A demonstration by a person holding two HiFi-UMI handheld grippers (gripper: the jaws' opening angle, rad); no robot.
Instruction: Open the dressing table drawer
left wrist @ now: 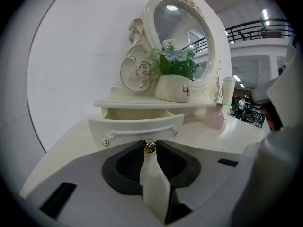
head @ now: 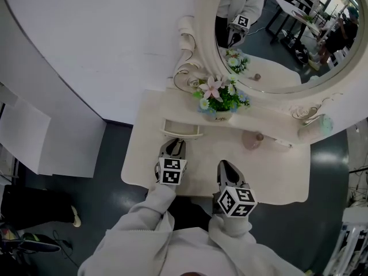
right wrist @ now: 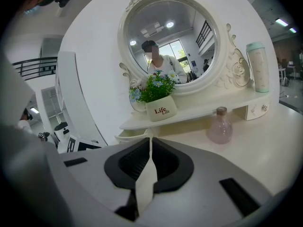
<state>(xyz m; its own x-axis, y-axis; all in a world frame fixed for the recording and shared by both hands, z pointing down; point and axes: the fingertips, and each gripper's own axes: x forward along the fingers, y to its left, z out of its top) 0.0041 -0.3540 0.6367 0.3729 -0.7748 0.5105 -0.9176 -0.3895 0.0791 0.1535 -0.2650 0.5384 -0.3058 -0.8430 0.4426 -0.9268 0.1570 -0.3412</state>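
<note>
Our left gripper (left wrist: 149, 151) has its fingers pinching the small gold knob (left wrist: 149, 146) of the drawer (left wrist: 137, 126). The drawer stands pulled partway out just beyond them, on the bench (left wrist: 222, 138). Our right gripper (right wrist: 150, 143) hovers beside the left, fingers pressed together on nothing.

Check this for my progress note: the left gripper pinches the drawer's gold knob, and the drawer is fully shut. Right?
Not quite. The left gripper does pinch the gold knob, but the drawer stands pulled out, its inside visible in the left gripper view.
</note>
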